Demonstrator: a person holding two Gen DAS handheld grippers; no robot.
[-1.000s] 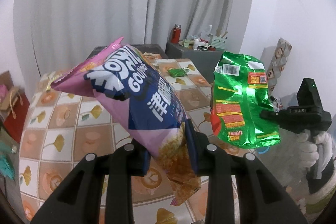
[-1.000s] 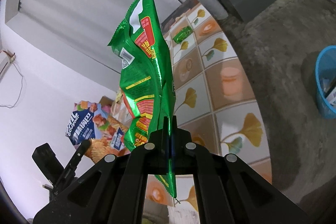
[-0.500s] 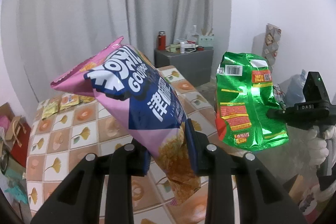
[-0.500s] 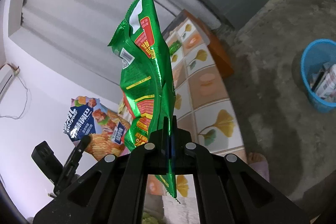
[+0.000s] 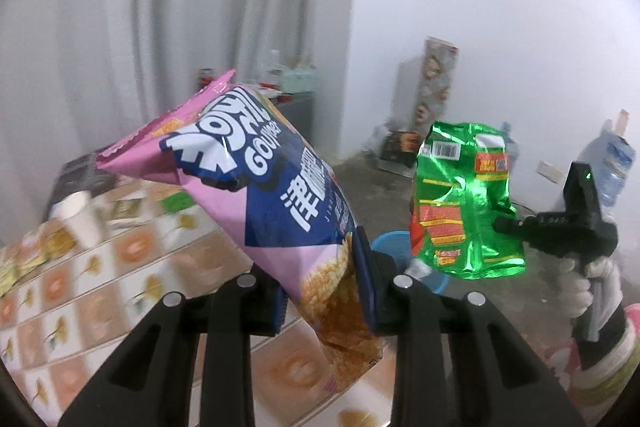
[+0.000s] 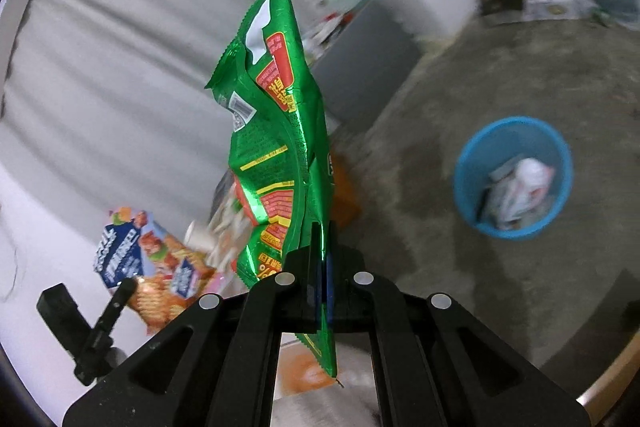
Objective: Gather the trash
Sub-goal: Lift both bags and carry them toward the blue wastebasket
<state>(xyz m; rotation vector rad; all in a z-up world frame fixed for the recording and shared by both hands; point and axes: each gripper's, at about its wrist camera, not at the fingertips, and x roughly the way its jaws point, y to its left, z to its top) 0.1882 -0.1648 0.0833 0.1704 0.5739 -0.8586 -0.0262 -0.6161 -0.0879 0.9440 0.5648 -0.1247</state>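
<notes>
Crinkled foil green bag (image 6: 280, 147), puffy pink bag (image 5: 272, 195)

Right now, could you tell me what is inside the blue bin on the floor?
The blue bin holds crumpled white and pale wrappers; whatever lies beneath them is covered.

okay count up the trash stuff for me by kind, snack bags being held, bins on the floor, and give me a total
Snack bags held: 2, the pink and blue chip bag in the left gripper and the green foil bag in the right gripper.
Bins on the floor: 1, the blue bin, already holding some white rubbish.
Total: 3
</notes>
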